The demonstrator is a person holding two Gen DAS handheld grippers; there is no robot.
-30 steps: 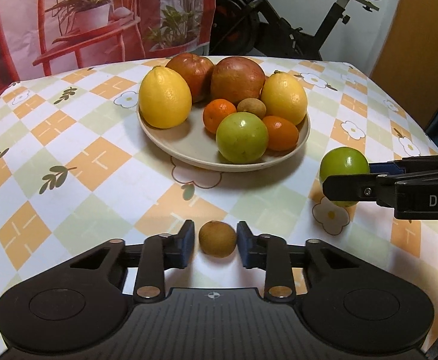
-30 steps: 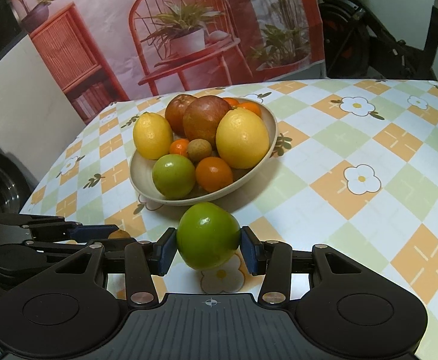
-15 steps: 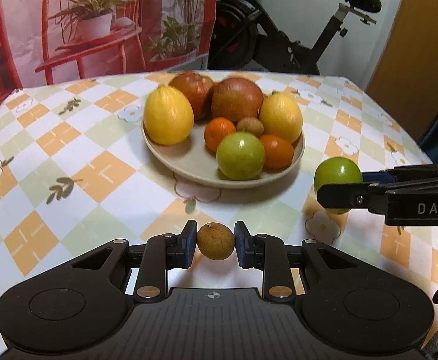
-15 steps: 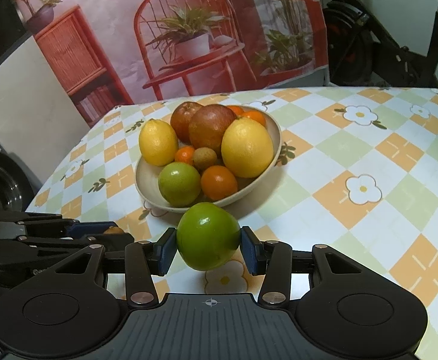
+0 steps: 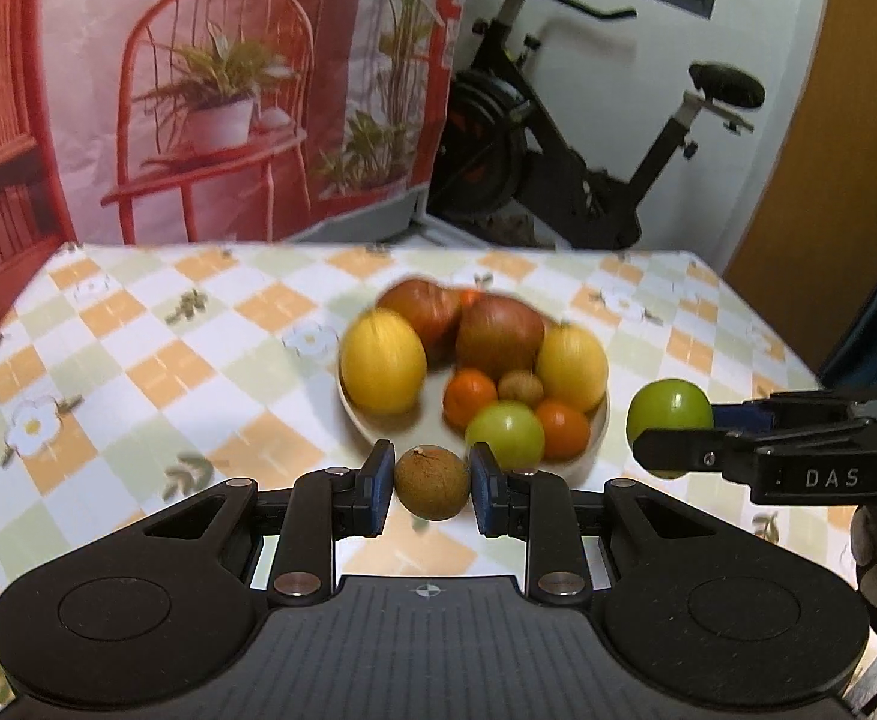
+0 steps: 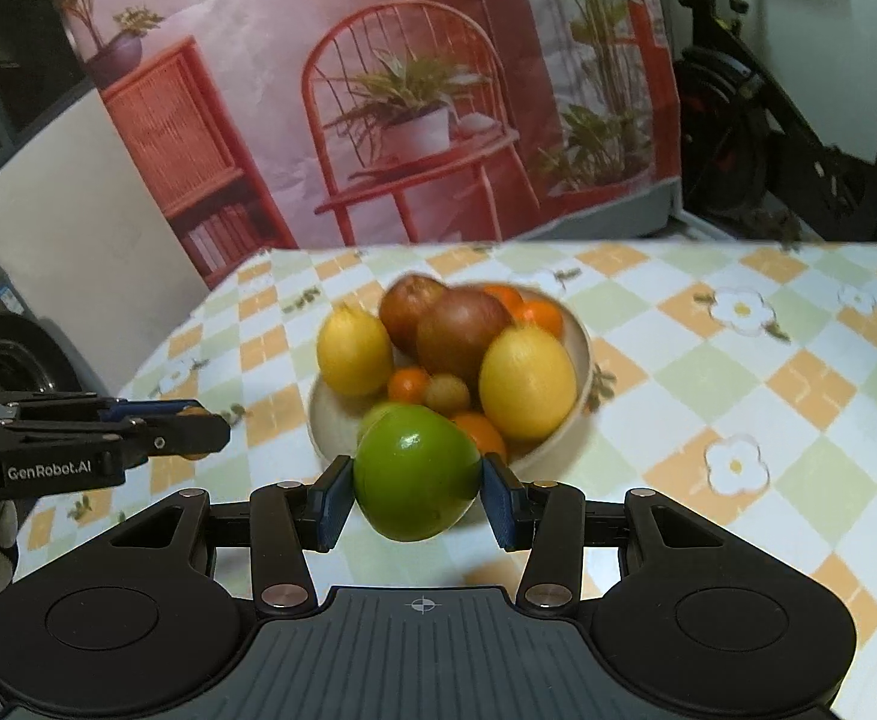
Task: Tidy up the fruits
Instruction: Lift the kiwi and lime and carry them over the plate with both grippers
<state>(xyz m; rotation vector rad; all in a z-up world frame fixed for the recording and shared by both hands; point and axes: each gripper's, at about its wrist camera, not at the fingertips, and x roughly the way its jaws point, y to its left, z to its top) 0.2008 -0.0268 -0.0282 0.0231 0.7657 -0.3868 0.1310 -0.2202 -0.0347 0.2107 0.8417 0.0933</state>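
My left gripper (image 5: 431,487) is shut on a small brown fruit (image 5: 432,483) and holds it in the air just in front of the beige plate (image 5: 595,444). My right gripper (image 6: 415,495) is shut on a green fruit (image 6: 415,473), held above the table near the plate (image 6: 576,414); it also shows in the left wrist view (image 5: 670,414). The plate holds two lemons, two reddish apples, oranges, a green fruit and a small brown fruit. The left gripper shows at the left of the right wrist view (image 6: 198,420).
The table has a checkered flower cloth (image 5: 156,360). Behind it hangs a red printed backdrop (image 5: 198,90) and an exercise bike (image 5: 588,168) stands at the back right. A wooden door (image 5: 846,150) is at the far right.
Both grippers have risen off the table with their fruits. The left gripper closed on the brown fruit and lifted it; the plate now looks farther and lower in both views.
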